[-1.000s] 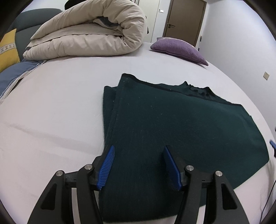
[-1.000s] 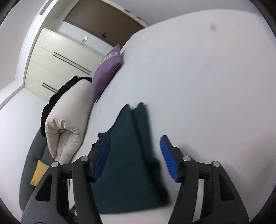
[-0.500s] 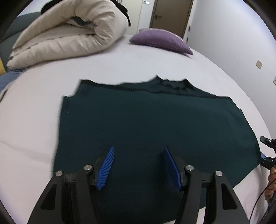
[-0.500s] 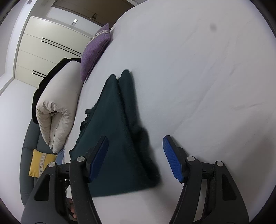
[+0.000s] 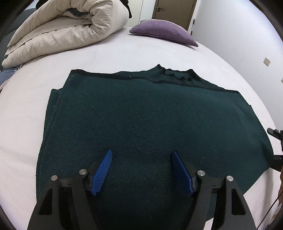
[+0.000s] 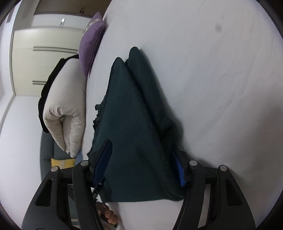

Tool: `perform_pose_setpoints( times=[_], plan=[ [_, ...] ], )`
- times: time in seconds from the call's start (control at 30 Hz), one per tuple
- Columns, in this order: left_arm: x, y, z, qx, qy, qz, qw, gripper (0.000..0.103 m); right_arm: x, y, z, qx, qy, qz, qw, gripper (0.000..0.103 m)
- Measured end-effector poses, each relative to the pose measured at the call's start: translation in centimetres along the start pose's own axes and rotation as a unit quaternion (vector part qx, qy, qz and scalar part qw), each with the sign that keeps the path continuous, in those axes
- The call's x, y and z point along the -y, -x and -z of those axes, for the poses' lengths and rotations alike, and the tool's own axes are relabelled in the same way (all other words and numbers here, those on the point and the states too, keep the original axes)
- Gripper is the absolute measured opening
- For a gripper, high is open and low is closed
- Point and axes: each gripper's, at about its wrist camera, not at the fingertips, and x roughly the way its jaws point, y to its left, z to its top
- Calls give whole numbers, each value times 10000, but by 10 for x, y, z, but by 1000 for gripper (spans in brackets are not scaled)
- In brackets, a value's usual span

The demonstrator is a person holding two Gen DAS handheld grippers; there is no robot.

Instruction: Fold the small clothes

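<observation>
A dark green knitted sweater point(image 5: 141, 120) lies flat on the white bed point(image 5: 26, 109), collar at the far edge, both sides folded in. My left gripper point(image 5: 141, 169) is open and hovers over the sweater's near hem. In the right wrist view the same sweater point(image 6: 134, 123) runs away from me, seen from its side edge. My right gripper point(image 6: 143, 161) is open with the sweater's near corner lying between its blue fingers point(image 6: 104, 159). A part of the right gripper point(image 5: 276, 132) shows at the right edge of the left wrist view.
A rolled beige duvet point(image 5: 67, 30) lies at the far left of the bed and a purple pillow point(image 5: 162, 31) at the far end. A brown door point(image 5: 175, 8) stands behind. In the right wrist view, a yellow cushion point(image 6: 61, 162) lies on a grey sofa.
The left gripper swung from the sweater's left corner to the middle of its near hem. The right gripper moved in until the sweater's side edge lies between its fingers.
</observation>
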Motion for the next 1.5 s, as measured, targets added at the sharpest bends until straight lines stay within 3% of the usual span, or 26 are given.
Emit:
perform_pose_setpoints(
  times=[0.27, 0.4, 0.47, 1.0, 1.13, 1.33, 1.4, 1.5],
  plan=[
    [-1, 0, 1, 5, -59, -6, 10000, 75, -12, -25, 8, -108, 148, -71, 9998, 38],
    [-1, -1, 1, 6, -70, -11, 10000, 75, -9, -33, 13, -66, 198, -13, 9998, 19],
    [-1, -1, 1, 8, -73, -17, 10000, 75, -8, -35, 14, -15, 237, 28, 9997, 14],
    [-3, 0, 3, 49, -82, 45, 9999, 76, -28, -42, 23, 409, 889, 481, 9940, 11],
    [-6, 1, 3, 63, -64, 133, 9999, 76, -42, -44, 26, 547, 1135, 802, 9888, 11],
    [-24, 7, -10, -158, 295, 620, 9975, 69, -107, -54, 43, 801, 1984, 1400, 9668, 11],
    [-42, 13, -16, -189, 661, 874, 9938, 56, -151, -67, 62, 809, 2630, 1586, 9482, 11],
    [-78, 30, -22, 88, 1297, 1212, 9841, 57, -219, -103, 111, 558, 3889, 1600, 9056, 11]
  ],
)
